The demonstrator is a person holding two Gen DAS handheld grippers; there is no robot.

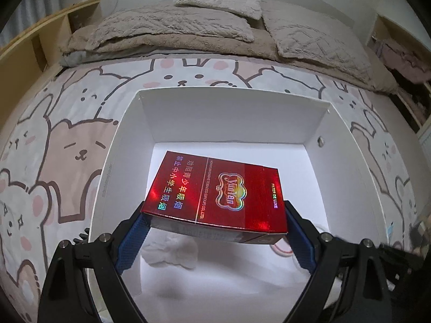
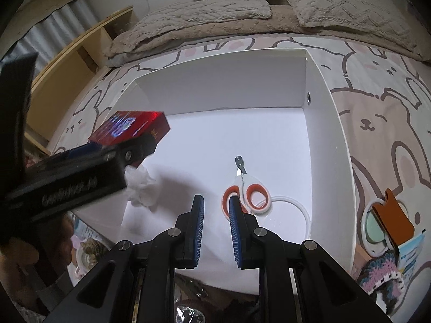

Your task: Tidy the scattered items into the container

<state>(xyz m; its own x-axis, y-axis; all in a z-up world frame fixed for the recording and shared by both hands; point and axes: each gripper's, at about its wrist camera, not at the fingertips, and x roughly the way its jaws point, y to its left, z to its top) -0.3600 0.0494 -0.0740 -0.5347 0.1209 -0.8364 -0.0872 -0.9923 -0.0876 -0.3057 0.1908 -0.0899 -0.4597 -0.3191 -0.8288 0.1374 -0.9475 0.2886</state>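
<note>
Red cigarette pack (image 1: pixel 215 196) sits clamped in my left gripper (image 1: pixel 215 228) above the white box (image 1: pixel 234 113); right gripper (image 2: pixel 216 231) jaws parted, empty, scissors (image 2: pixel 246 188) at twelve o'clock.

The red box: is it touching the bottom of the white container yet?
Apart. The right wrist view shows the red box held by the left hand-held gripper, above the white container.

Red cigarette pack (image 1: pixel 215 193), top face: brand "YunYan" in a holographic emblem; "FILTER DE LUXE" along one edge; Chinese warning lines "劝阻青少年吸烟" and "禁止中小学生吸烟"; small company line ending "CO.,LTD."
</note>
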